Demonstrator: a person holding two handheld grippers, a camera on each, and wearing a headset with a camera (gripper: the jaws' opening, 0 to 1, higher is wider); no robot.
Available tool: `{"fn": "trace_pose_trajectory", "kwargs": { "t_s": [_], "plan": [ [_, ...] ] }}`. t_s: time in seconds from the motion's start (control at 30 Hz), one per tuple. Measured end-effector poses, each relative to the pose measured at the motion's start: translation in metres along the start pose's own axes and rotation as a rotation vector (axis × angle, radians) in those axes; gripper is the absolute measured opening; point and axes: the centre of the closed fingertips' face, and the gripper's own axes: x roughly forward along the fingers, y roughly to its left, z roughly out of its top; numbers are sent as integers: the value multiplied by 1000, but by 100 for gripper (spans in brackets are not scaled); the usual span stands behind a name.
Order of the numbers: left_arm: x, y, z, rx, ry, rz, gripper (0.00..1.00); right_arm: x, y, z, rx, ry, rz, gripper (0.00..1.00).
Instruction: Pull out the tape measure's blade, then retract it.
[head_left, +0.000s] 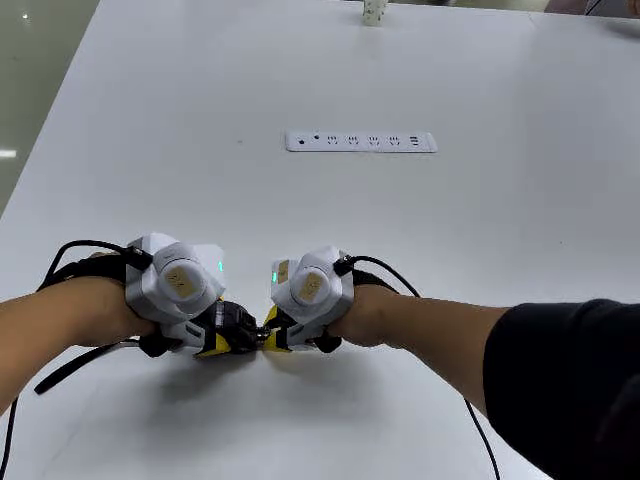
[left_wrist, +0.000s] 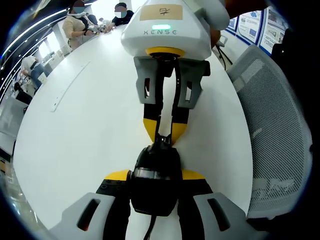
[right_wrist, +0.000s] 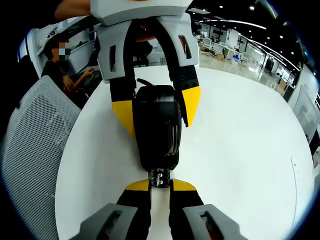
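Black plastic forms the tape measure (right_wrist: 157, 127), a rounded case with a ribbed flank. It sits close to the near edge of the white table (head_left: 420, 230), about midway along that edge. The case seems to rest on the surface, though the head view is too crowded there to be sure.

The left hand-held gripper (left_wrist: 155, 176) has its yellow-tipped jaws drawn in against the two sides of the case and grips it between them. A very short stub of the blade (right_wrist: 160, 178) pokes out of the case mouth, pale with dark printed marks. The right hand-held gripper (right_wrist: 160, 187) is pinched nearly together on that stub, with its tips just beside the case.

The two hand-held grippers meet nose to nose, with the case between them. A white power strip (head_left: 361, 141) lies well apart from them, toward the far edge of the table.
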Motion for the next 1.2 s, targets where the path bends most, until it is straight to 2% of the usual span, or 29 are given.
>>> {"fn": "trace_pose_trajectory", "kwargs": {
  "t_s": [0.3, 0.43, 0.53, 0.63, 0.7, 0.97, 1.2],
  "plan": [
    [0, 0, -1, -8, 4, 5, 31, 0, -2, 0, 32, 4, 1, 11],
    [1, -1, 0, -6, 8, 3, 31, 3, -1, 2, -4, 29, -6, 12],
    [1, 0, 0, -10, 6, 0, 31, 6, -1, 7, 30, 7, -18, 13],
    [0, -1, -1, -6, 7, 1, 31, 7, -3, 7, -8, 8, -30, 12],
    [-1, -1, -2, -2, 5, 2, 31, 6, -3, 5, 4, -1, -22, 11],
    [-2, -1, -1, 3, -4, 6, 30, 5, -3, 3, -7, 11, -21, 10],
    [-1, 0, -1, 6, -5, 4, 30, 1, -3, 0, 26, 7, -22, 10]
  ]
}}
